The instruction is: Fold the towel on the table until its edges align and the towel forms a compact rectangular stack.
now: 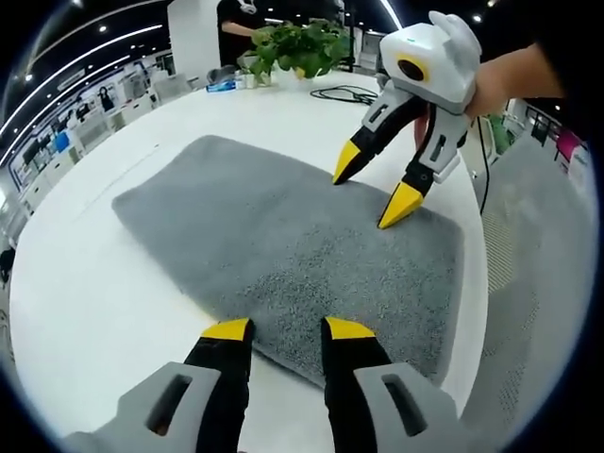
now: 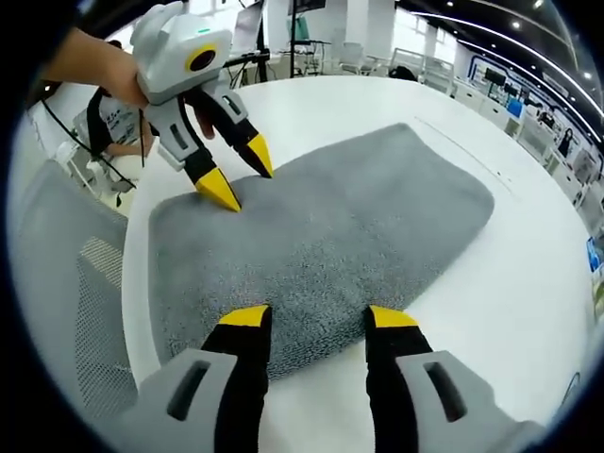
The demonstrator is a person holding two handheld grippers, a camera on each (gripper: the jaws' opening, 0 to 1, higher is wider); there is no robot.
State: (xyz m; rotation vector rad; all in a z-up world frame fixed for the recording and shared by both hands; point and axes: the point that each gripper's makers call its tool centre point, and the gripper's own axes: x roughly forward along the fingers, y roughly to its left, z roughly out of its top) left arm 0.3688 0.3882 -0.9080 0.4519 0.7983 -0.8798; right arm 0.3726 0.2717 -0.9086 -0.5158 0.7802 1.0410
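A grey towel (image 1: 274, 236) lies spread flat on the round white table (image 1: 104, 283). In the left gripper view my left gripper (image 1: 288, 328) stands open at the towel's near edge, nothing between its yellow-tipped fingers. Opposite it, the right gripper (image 1: 371, 196), held by a hand, hovers open over the towel's far right part, its tips close to the cloth. The right gripper view shows the towel (image 2: 349, 217) from the other end: my right gripper (image 2: 319, 317) is open over its near edge, and the left gripper (image 2: 243, 181) is open above the far left corner.
A potted plant (image 1: 297, 47), a small blue-and-white box (image 1: 222, 85) and a black cable (image 1: 344, 92) sit at the table's far side, with a person (image 1: 241, 19) standing behind. A grey mesh chair (image 2: 75, 274) stands by the table edge.
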